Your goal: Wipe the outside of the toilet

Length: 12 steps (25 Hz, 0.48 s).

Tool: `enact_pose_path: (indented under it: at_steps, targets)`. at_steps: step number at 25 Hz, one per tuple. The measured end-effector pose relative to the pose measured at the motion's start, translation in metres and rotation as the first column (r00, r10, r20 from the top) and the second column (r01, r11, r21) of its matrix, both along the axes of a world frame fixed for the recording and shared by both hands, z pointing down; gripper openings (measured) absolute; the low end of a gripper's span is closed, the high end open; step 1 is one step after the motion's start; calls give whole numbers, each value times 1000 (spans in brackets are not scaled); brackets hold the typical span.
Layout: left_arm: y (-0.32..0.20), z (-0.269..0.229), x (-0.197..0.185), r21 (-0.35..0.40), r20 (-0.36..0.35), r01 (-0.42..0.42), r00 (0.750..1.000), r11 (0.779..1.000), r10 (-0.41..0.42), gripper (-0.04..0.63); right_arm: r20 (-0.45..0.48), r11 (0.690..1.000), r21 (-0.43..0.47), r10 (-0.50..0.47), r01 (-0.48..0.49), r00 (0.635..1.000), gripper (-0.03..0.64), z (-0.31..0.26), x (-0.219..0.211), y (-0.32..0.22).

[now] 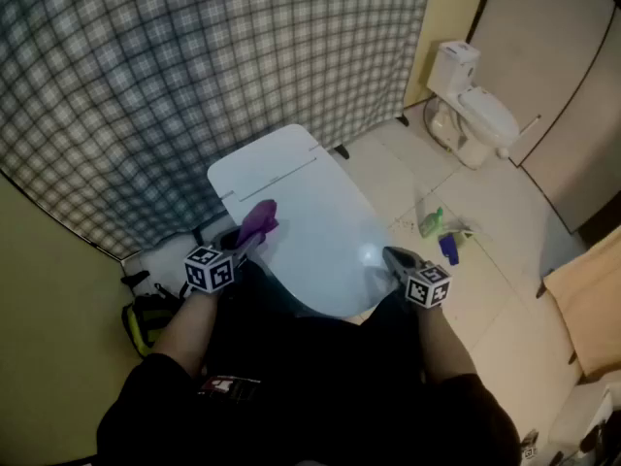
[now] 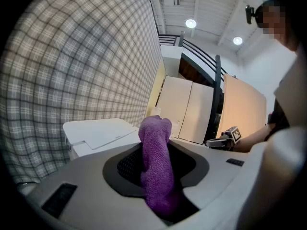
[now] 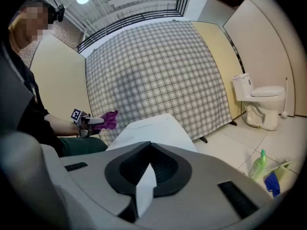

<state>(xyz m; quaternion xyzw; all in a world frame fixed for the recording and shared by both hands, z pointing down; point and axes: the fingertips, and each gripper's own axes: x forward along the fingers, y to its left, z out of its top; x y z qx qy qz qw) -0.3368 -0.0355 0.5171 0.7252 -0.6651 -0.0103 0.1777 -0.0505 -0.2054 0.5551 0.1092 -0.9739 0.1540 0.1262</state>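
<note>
Two hand-held grippers are hovering over the near white toilet with a closed lid [image 1: 320,231], which is standing right in front of the person, its back against a grey plaid curtain [image 1: 194,66]. The left gripper [image 1: 241,243] is clenching a purple terry cloth [image 2: 156,162]; the jaws are pinched together on its lower end, and the free end is standing up and flopping forward above the left rear part of the lid. The left forearm is reaching forward from the lap, with the marker cube facing up. The right gripper [image 1: 393,256] is also clamped, pinching a small white folded scrap [image 3: 144,188] whose material I cannot tell. Its tip is pointing at the lid's right edge, low and close to it; whether it is touching is unclear. The right forearm, in a black sleeve, is angling in from the right. On the tiled floor to the right, a green plastic bottle [image 1: 431,222] is lying near a small blue item [image 1: 448,249]. Well beyond them, a second white toilet [image 1: 475,110] is standing against the beige wall.
</note>
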Motion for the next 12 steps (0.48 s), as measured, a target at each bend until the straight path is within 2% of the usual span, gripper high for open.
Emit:
enact_pose_path:
  at_steps: [3,6,9,12]
  targets:
    - [0,-4,-10,15,6,26,1000,1000,-26,135,-6,1000,9,6,-6,1000,9,0,4,-2]
    - [-1,-8,-32,20,42,55,998,998,-56,135,2,1000,12,23,-23,1000,9,-3,8,-5]
    - [-5,-13,-71,8,78,104,991,995,-104,135,19,999,28,24,-24,1000,9,-11,9,-5]
    - [-14,-11,-123,-54,159,166,975,985,-155,135,26,999,34,23,-24,999,9,-14,10,-4]
